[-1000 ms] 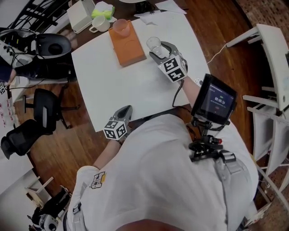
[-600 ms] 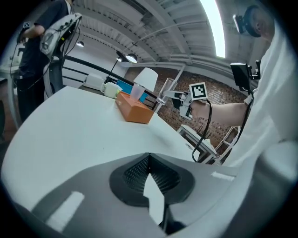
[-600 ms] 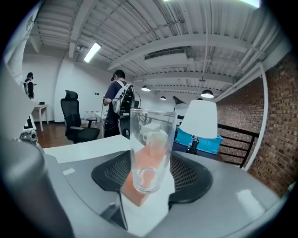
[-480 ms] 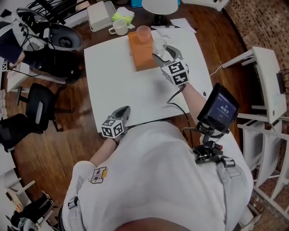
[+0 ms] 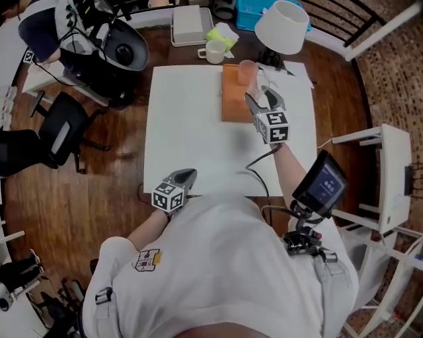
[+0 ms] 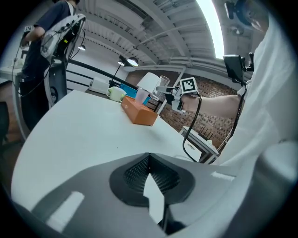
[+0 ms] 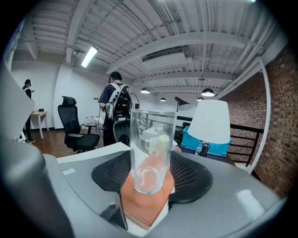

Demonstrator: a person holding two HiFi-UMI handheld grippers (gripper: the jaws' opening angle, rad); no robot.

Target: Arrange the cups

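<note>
White table (image 5: pixel 192 132) on a wooden floor (image 5: pixel 99 218) fills the head view, and an orange block (image 5: pixel 231 105) lies toward its far side. My right claw (image 7: pixel 151 179) is clenched on a clear glass (image 7: pixel 151 139). Both pads press its lower wall, and it stands upright and empty between them. The glass hangs above the table at the block's right edge. In the left gripper view it shows higher than the block's top, but I cannot tell whether it is over the block or just beside it.

A pink cup (image 5: pixel 248 70) stands upright on the far end of the block, near the glass but apart from it. Past the block, off the table's far edge, sits a white mug (image 5: pixel 213 51), with a yellow-green thing (image 5: pixel 225 33) and a white box (image 5: pixel 188 25) just beyond it. A white lampshade (image 5: pixel 282 25) and a blue bin (image 5: pixel 254 12) are beyond the block to the right.

My left claw (image 6: pixel 149 158) is at the table's near edge, well apart from the block, its jaws closed together with nothing between them. A black office chair (image 5: pixel 58 135) stands on the floor left of the table. A person (image 7: pixel 116 107) wearing a backpack stands far behind the block.
</note>
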